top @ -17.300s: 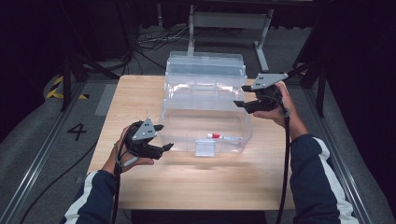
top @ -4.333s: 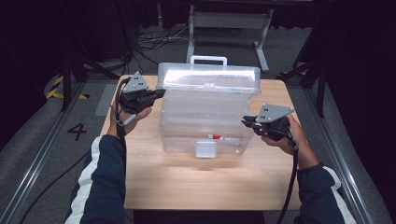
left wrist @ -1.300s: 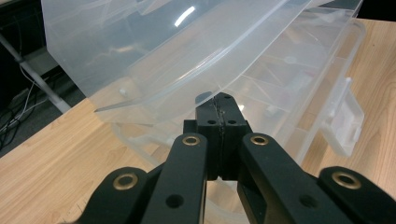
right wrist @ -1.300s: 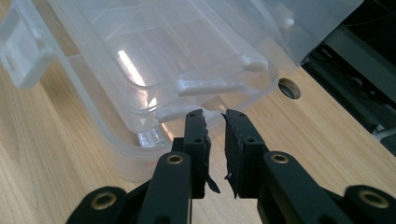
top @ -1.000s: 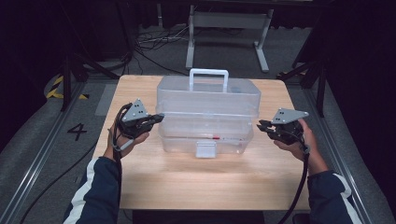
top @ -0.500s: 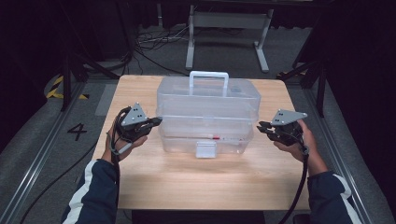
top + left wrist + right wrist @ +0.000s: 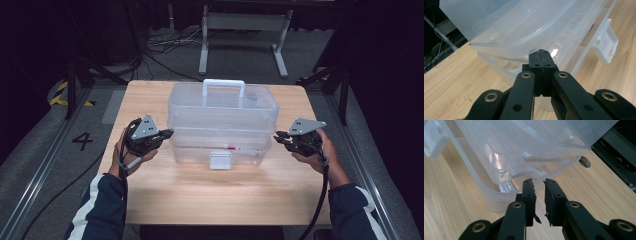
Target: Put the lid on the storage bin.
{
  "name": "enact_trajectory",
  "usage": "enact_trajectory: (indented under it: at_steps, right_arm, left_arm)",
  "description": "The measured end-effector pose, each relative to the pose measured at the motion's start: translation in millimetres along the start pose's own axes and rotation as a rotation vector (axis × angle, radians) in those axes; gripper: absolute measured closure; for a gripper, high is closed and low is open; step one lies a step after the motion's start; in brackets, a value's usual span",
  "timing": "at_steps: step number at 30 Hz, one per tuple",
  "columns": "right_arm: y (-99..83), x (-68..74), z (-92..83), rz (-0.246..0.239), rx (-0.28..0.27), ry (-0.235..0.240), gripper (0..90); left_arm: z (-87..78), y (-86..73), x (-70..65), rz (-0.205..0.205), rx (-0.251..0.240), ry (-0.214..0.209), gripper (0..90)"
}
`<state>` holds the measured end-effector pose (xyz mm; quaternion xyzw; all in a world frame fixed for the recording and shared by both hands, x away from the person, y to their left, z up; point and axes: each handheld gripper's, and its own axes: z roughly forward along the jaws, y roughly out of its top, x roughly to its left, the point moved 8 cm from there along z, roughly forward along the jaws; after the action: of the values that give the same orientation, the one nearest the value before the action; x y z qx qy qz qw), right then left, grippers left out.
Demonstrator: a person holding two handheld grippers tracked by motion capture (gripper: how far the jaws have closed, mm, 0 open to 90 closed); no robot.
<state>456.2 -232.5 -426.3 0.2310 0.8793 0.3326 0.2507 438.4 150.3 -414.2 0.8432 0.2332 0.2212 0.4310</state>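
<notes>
From the high view, the clear plastic box sits mid-bench, lid down and handle up, with the left tongs and right tongs at its two ends, so the closing step looks about done. The left gripper view shows those tongs pressed together and empty against the box's lower rim. In the right gripper view the tongs stand a narrow gap apart, holding nothing, just short of the box; next I'd judge the front latch needs pressing shut.

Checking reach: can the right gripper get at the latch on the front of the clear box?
Probably yes. The right gripper sits beside the box, and bare table lies before the latch.
</notes>
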Motion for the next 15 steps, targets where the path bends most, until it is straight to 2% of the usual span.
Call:
enact_trajectory:
  at_steps: [15]
  right_arm:
    - [0.3,-0.2,2.1,-0.003,0.001,-0.001,78.7]
  left_arm:
    - [1.5,-8.8,-3.4,0.003,0.031,-0.001,90.0]
